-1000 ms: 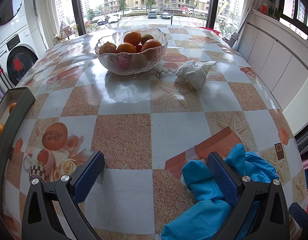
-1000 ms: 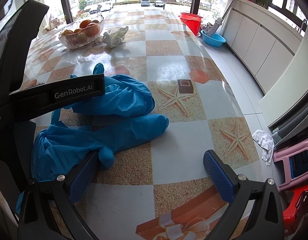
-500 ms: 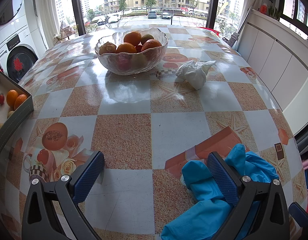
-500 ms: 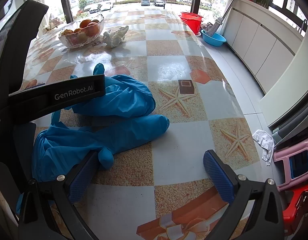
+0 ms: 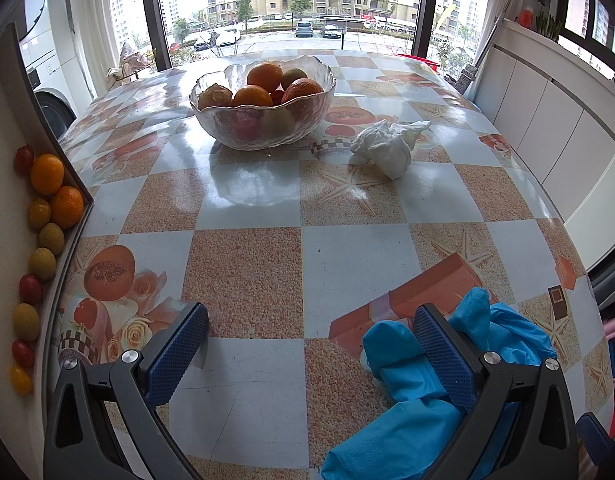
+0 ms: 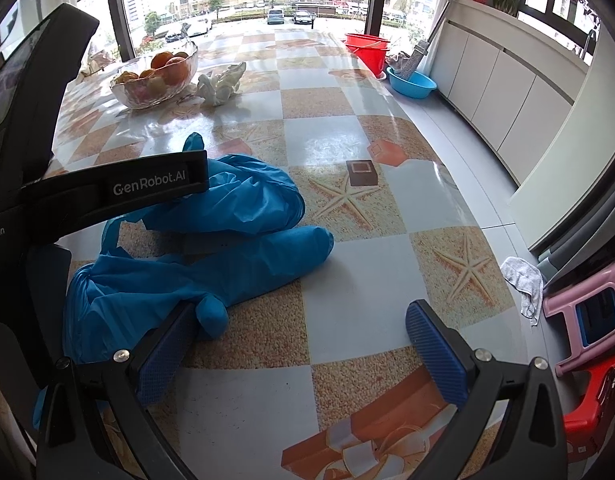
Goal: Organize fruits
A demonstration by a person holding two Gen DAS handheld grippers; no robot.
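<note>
A glass bowl (image 5: 263, 120) of oranges and other fruits stands at the far middle of the checkered table (image 5: 347, 256); it also shows far left in the right wrist view (image 6: 155, 80). A flat tray (image 5: 73, 168) tilted at the left edge holds several small fruits (image 5: 47, 208) in a row. My left gripper (image 5: 311, 344) is open and empty, low over the near table. My right gripper (image 6: 301, 348) is open and empty near the table's front right.
Blue rubber gloves (image 6: 211, 248) lie between the grippers, beside my left gripper's right finger (image 5: 443, 352). A crumpled white cloth (image 5: 387, 146) lies right of the bowl. Red buckets (image 6: 367, 54), a blue basin (image 6: 411, 82) and stools (image 6: 587, 312) stand on the floor right.
The tray at the left edge has swung up and in, now showing a row of small fruits. Both grippers have stayed still and open.
</note>
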